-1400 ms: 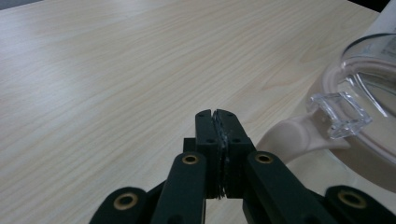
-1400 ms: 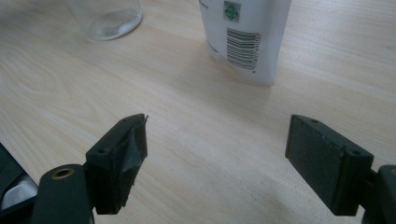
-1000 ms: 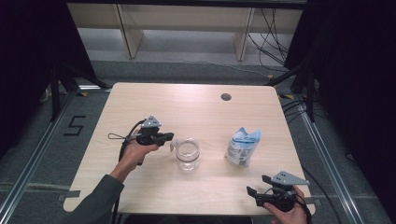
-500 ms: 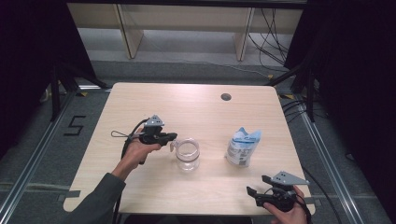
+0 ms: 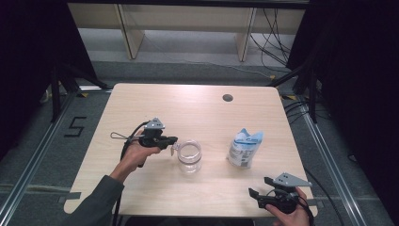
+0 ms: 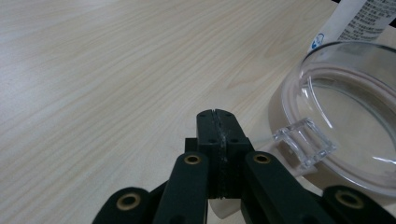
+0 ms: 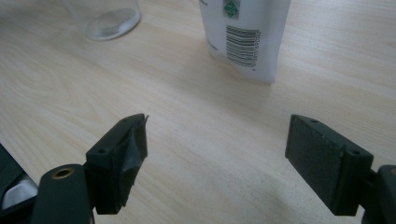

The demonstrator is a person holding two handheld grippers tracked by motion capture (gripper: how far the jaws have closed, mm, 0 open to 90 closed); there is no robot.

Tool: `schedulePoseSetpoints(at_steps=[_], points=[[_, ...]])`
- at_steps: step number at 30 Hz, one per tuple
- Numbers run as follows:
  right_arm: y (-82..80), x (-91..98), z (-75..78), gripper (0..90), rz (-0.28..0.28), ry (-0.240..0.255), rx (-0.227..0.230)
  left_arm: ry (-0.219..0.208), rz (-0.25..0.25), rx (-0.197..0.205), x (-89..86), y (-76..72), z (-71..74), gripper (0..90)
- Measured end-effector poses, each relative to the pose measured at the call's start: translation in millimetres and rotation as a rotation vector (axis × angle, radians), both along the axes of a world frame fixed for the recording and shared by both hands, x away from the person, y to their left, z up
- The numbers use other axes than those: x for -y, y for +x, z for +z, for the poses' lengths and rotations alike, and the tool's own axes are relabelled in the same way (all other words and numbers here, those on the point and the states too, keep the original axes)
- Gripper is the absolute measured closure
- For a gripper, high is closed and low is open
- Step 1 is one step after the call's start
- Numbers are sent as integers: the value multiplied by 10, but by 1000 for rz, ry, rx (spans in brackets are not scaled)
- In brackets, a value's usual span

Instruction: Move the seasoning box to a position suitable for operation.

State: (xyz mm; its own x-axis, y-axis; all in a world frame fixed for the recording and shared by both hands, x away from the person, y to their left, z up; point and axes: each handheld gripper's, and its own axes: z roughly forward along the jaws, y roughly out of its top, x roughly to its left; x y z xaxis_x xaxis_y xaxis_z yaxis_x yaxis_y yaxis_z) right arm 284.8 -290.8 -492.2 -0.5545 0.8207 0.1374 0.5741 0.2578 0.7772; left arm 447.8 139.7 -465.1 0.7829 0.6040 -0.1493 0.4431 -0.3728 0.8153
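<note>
Glass jar [image 5: 189, 156] sits beside left gripper's [image 5: 173, 141] pressed-together fingers; right gripper's [image 5: 256, 194] spread.

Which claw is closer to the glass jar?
The left claw. It sits right beside the glass jar, jaws shut next to its rim. The right claw is open and far off at the table's near edge.

1. The glass jar [image 7: 103, 14] was cut off by the right gripper view's top edge.
2. The white pouch [image 6: 363, 21] was cropped at the left gripper view's top corner.
3. The pouch's print was too small to read in the high view.
</note>
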Motion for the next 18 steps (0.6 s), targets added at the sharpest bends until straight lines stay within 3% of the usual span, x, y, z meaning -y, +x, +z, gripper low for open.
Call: schedulePoseSetpoints(at_steps=[5, 18], points=[[-1, -8, -2, 219, 1, 11, -16, 3, 0, -8, -37, -70, -16, 890], [9, 0, -7, 220, -2, -4, -1, 13, -20, -16, -95, -229, -79, 889]])
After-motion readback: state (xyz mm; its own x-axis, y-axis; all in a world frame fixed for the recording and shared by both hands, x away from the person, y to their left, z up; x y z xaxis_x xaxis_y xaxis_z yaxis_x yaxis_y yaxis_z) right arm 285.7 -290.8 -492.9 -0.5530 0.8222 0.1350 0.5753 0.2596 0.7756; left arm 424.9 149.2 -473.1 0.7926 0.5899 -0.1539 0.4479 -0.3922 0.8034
